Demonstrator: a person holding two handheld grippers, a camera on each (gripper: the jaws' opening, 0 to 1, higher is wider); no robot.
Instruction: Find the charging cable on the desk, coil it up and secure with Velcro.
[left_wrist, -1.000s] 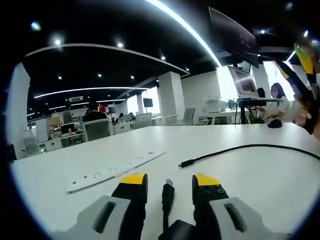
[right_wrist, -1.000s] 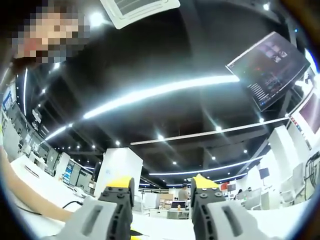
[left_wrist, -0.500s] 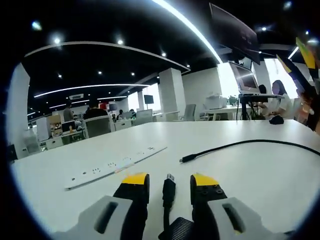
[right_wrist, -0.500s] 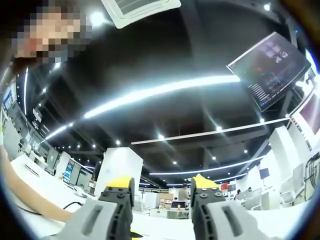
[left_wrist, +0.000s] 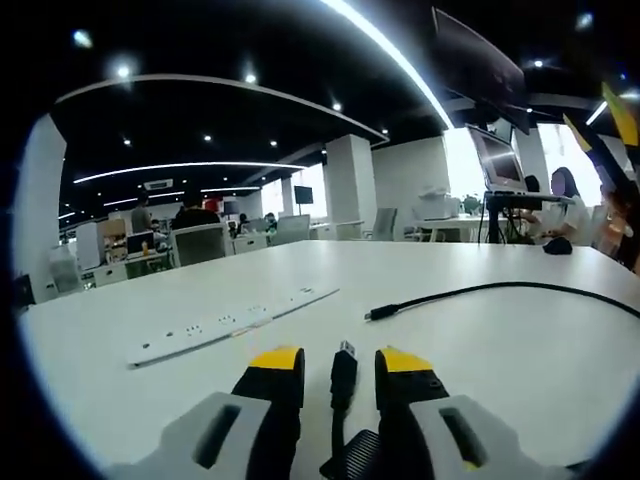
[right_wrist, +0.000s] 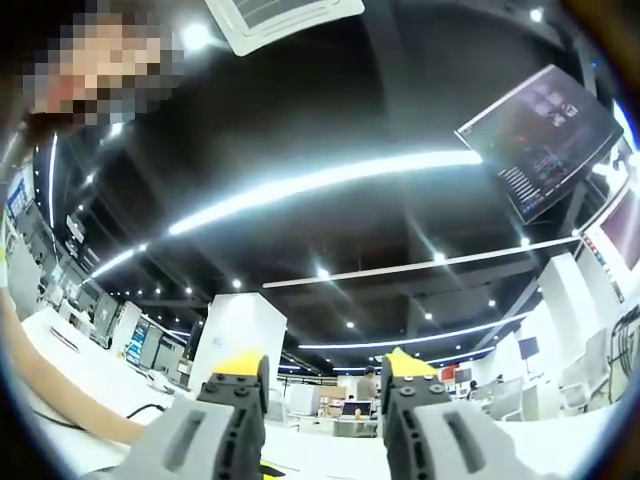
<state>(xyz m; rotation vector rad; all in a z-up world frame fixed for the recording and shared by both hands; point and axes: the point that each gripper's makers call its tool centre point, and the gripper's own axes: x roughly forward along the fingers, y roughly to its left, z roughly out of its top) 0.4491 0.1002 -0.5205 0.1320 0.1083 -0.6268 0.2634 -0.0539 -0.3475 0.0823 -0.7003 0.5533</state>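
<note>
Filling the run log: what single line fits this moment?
left gripper: around cable plug | right gripper: open, raised | cable: uncoiled on desk

This is an open-plan office. Rows of desks with chairs (left_wrist: 196, 243) and monitors (left_wrist: 498, 162) stretch beyond the white table (left_wrist: 520, 350), under ceiling light strips (right_wrist: 320, 182) and white columns (left_wrist: 350, 185).

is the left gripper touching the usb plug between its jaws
Cannot tell. In the left gripper view the USB plug stands between the left gripper's yellow tips with narrow gaps, possibly gripped lower down.
</note>
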